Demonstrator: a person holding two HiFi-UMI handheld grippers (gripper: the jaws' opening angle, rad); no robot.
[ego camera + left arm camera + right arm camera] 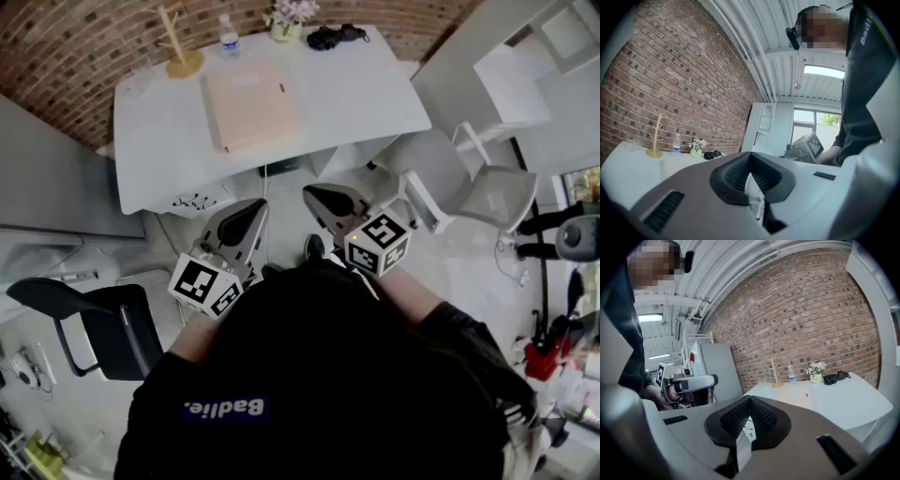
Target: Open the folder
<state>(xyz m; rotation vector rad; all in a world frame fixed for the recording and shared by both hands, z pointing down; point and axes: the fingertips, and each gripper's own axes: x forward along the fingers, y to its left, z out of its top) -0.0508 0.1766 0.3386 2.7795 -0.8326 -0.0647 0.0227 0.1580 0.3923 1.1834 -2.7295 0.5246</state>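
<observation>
Mid-frame, the left tool (251,212) and right tool (321,197) hang closed and empty, well apart from the shut pink folder (251,105) on the white counter (366,89) at upper centre.

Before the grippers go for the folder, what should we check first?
1. The flat peach folder lies closed on the white table: ok.
2. Nothing lies on its cover: ok.
3. The left gripper is empty, jaws together: ok.
4. The right gripper is empty, jaws together: ok.
5. Both grippers are close to the folder: not ok, they are held near the body, short of the table.
6. Which edge opens: cannot tell.
</observation>
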